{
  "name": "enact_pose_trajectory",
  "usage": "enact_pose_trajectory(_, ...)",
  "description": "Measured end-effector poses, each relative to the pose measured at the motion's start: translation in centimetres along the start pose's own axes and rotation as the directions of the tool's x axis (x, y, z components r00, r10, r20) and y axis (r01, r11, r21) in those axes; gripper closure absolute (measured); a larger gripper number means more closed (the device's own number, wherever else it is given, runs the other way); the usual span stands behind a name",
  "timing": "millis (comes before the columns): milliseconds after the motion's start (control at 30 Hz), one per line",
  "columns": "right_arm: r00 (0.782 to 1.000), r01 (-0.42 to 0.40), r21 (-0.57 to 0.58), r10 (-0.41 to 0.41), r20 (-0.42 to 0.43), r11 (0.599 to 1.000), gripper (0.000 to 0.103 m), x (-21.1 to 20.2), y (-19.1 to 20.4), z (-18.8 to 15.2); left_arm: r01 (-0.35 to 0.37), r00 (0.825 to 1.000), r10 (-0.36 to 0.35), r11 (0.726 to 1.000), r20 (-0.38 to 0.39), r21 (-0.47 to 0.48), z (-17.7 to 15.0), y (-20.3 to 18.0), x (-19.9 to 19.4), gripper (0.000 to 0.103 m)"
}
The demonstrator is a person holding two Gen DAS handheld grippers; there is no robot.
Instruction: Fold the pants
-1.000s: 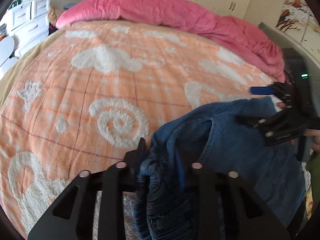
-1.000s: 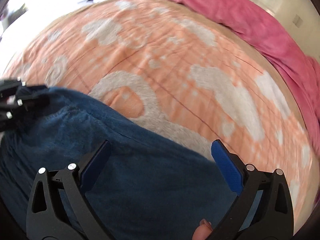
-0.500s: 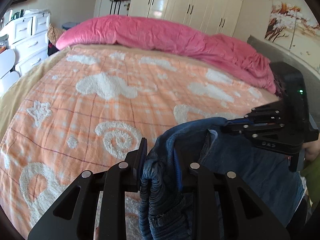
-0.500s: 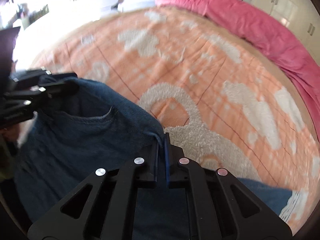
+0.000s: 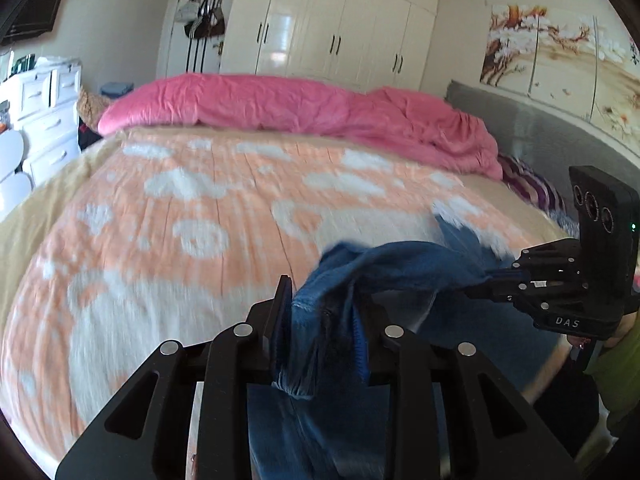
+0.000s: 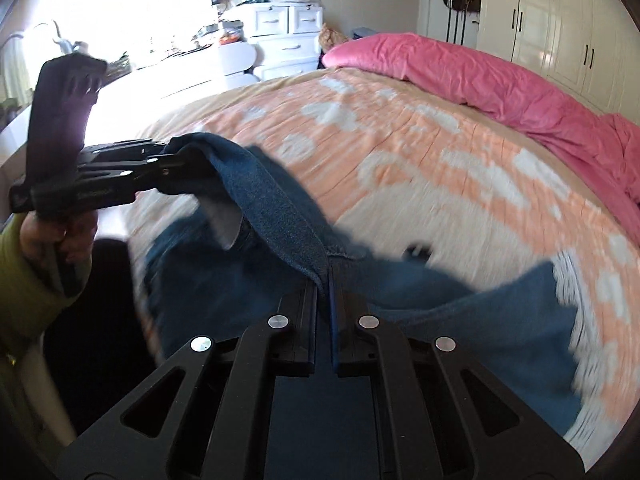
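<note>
Over the bed's (image 5: 224,216) near edge, both grippers (image 5: 320,320) (image 6: 324,300), fingers clamped on the pants (image 6: 280,208), lift the waistband; next, spread it flat.

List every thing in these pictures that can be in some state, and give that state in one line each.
Left gripper: jaws shut on the jeans.
Right gripper: jaws shut on the jeans.
Jeans: lifted at two points, the rest trailing on the blanket.
Blanket: spread flat.
Pink duvet: bunched along the far edge.
Wardrobe doors: closed.
</note>
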State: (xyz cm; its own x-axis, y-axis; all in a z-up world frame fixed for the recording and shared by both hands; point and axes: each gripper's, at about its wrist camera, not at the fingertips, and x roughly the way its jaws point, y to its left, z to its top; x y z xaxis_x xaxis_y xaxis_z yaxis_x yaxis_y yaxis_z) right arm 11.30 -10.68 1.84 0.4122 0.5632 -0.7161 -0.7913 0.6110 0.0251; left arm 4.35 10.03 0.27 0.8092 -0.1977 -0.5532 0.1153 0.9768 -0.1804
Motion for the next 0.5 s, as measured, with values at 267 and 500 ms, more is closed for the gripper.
enact_pose_trajectory(267,0.992,-0.066,0.113,0.078,-0.101,0.991,0.101,1.4,2.8,-5.8,-0.01,0.99,0.008,1.0,-0.142,-0.011,-4.7,-0.9,-1.7,0.074)
enact_pose_trajectory(500,0.993,-0.096,0.075,0.101,-0.059,0.993,0.099,-0.8,4.8,-5.0,-0.052,0.99,0.055,0.998,-0.132,0.031,-4.5,-1.1,-3.4,0.073)
